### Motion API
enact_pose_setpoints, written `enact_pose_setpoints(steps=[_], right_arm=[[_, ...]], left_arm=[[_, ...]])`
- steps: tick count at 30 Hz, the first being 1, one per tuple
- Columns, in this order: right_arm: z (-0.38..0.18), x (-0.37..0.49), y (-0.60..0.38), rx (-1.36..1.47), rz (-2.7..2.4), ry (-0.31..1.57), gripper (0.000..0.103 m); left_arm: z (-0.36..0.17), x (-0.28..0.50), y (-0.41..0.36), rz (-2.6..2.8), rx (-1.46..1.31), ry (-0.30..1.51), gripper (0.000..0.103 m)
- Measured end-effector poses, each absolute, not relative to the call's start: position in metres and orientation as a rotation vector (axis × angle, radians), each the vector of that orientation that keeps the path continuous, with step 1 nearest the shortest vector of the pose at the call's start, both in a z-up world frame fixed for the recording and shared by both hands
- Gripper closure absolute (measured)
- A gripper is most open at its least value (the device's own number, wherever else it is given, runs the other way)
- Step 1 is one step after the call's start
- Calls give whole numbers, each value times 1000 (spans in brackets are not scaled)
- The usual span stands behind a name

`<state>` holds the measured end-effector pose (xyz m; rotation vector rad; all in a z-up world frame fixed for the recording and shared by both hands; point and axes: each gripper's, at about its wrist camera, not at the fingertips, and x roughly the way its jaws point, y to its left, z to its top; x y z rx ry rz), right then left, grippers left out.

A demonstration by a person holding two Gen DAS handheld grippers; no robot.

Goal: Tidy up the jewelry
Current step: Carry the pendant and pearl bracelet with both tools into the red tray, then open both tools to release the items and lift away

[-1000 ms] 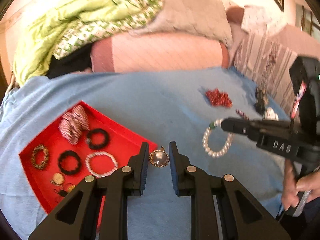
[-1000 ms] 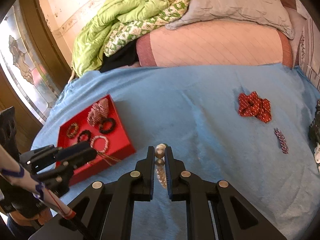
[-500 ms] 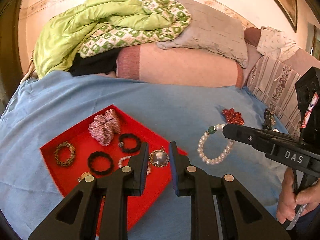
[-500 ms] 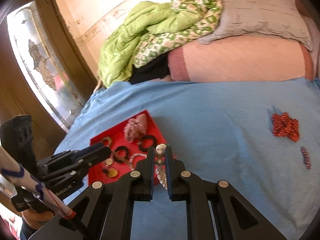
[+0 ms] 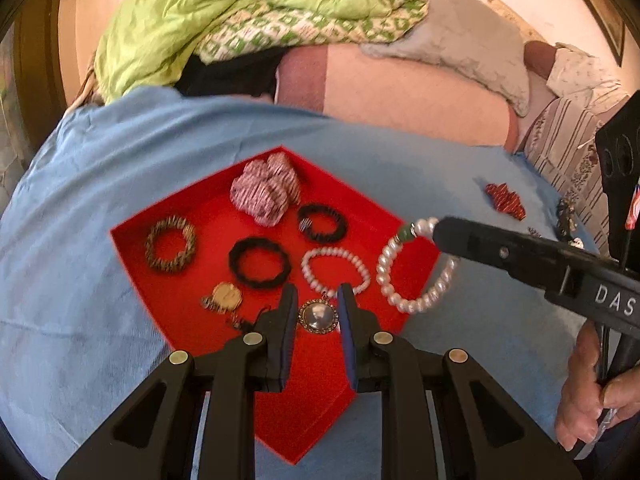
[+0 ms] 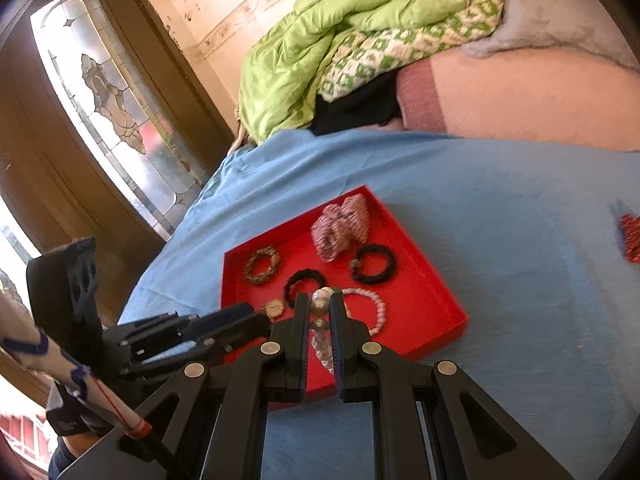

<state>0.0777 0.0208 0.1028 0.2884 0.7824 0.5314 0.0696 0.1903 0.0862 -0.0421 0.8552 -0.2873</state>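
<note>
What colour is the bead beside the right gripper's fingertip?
Green, on the pearl bracelet; left wrist view shows it best.

Black plastic tool (image 5: 318, 312), silver screws, blue pads (image 5: 347, 332); "DAS" lettering; bare-skinned hand (image 5: 588, 400).

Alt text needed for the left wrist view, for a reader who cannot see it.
The left gripper holds a round pendant above a red tray on a blue bedsheet. The right gripper holds a pearl bracelet over the tray's right edge. More bracelets and hair ties lie in the tray.
</note>
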Motion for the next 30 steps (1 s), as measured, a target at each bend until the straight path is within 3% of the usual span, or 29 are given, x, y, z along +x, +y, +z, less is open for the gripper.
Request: enact_pose_setpoints(steps=[11, 30], right_arm=[[54, 109, 16, 273, 457, 853, 93], [32, 122, 8, 159, 343, 840, 92]], left_arm=[[57, 75, 181, -285, -14, 935, 84], [30, 85, 176, -231, 31, 996, 84]])
